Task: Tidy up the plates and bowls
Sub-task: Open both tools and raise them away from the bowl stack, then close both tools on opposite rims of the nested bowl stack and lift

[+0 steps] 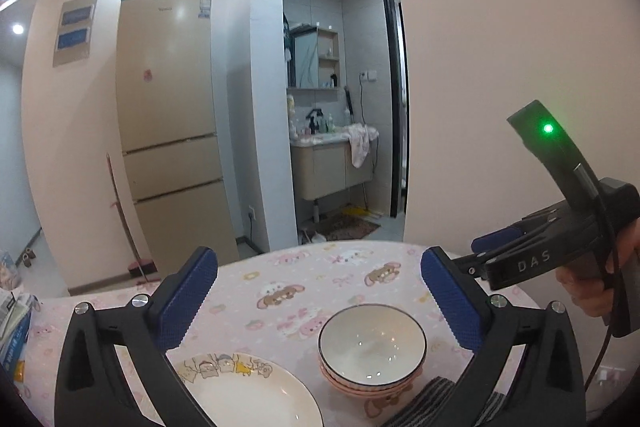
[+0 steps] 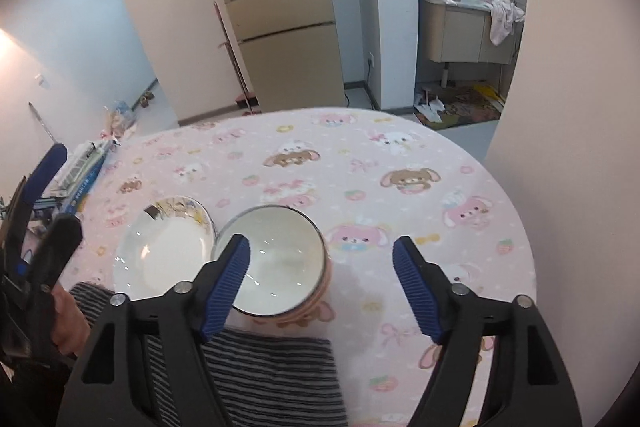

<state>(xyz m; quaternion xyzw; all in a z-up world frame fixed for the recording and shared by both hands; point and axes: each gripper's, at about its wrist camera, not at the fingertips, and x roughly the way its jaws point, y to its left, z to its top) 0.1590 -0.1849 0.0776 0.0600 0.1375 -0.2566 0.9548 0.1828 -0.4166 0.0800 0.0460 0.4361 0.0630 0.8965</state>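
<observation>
A white bowl with a dark rim (image 1: 372,343) sits on top of pink bowls on the round table. Just left of that stack lies a white plate (image 1: 248,395) with cartoon figures along its rim. My left gripper (image 1: 320,261) stands wide open above the table, behind the plate and bowls, with nothing between its pads. In the right wrist view the bowl stack (image 2: 280,263) and the plate (image 2: 168,251) sit side by side. My right gripper (image 2: 322,245) is open over the near side of the stack. Its left finger (image 2: 228,279) overlaps the bowl in the picture, but the pads do not press on anything.
The table wears a pink cartoon tablecloth (image 2: 360,167). A grey striped cloth (image 2: 260,375) lies at its near edge, in front of the dishes. Papers and boxes (image 2: 84,163) crowd the left edge. A wall (image 2: 580,67) rises close on the right, and a fridge (image 1: 172,107) stands beyond the table.
</observation>
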